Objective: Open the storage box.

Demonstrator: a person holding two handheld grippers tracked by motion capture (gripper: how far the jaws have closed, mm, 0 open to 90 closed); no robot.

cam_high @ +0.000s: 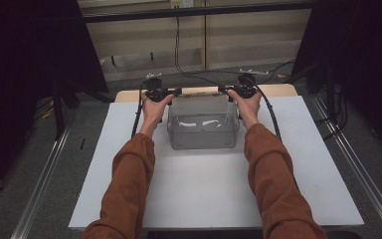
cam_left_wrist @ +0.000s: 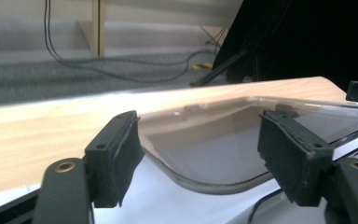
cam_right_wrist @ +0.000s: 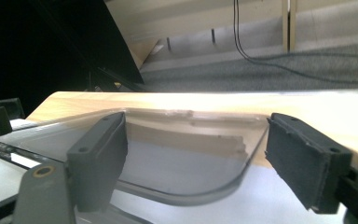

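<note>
A clear plastic box (cam_high: 203, 124) stands open-topped toward the far side of the white table top (cam_high: 204, 194). My left gripper (cam_high: 175, 92) is at the box's far left corner and my right gripper (cam_high: 224, 90) at its far right corner, each held by a hand in a rust-coloured sleeve. In the left gripper view my jaws (cam_left_wrist: 200, 149) stand open, and the rounded corner rim of the box (cam_left_wrist: 205, 186) lies between the pads with gaps on both sides. The right gripper view has the same layout: my gripper (cam_right_wrist: 205, 154) open around the rim (cam_right_wrist: 191, 198).
A bare wooden strip (cam_high: 199, 90) of the table runs along the far edge behind the box. Black cables (cam_high: 179, 64) trail over the grey carpet beyond. Dark curtains and stands flank both sides, and metal rails (cam_high: 45, 179) run along the floor.
</note>
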